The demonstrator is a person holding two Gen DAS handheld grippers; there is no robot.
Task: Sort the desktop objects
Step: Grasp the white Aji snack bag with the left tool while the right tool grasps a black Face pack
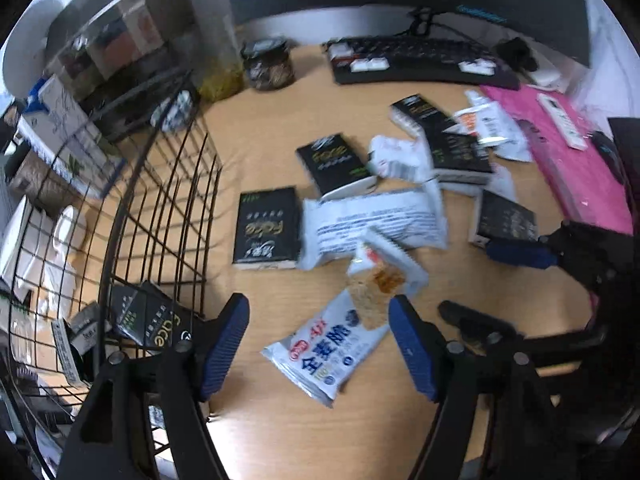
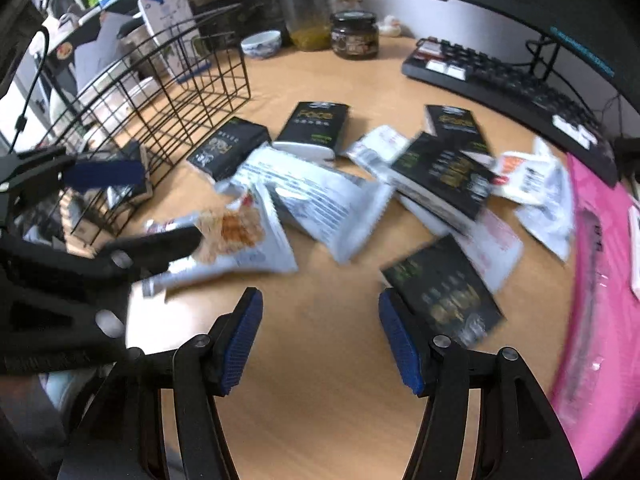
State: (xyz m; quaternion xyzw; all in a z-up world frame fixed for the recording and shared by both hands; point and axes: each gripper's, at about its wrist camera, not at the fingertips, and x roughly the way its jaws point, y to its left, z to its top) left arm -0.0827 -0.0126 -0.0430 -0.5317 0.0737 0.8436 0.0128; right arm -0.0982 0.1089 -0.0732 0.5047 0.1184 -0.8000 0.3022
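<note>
Snack packets and black "Face" boxes lie scattered across a wooden desk (image 1: pixel 280 432), several overlapping in a loose heap at its middle. A white cracker packet (image 1: pixel 326 350) rests flat just ahead of the left gripper (image 1: pixel 318 344), whose blue-padded jaws are spread wide and closed on nothing, the packet lying loose between them. The right gripper (image 2: pixel 320 338) hovers over bare desk, its jaws likewise released, with a black box (image 2: pixel 444 290) just beside its right finger. A wire basket (image 1: pixel 160 208) stands at the desk's left edge, already holding at least 2 black boxes (image 1: pixel 148 320) in its near corner. Behind the pile sit a dark keyboard (image 2: pixel 508 80), a lidded glass jar (image 2: pixel 355 36) and a small patterned bowl (image 2: pixel 261 44); a pink folder (image 2: pixel 592 280) borders the heap on the right. A larger white packet (image 1: pixel 372 220) partly covers its neighbours, hiding their labels. Motion blur smears most printed text, and the basket's far contents cannot be made out.
</note>
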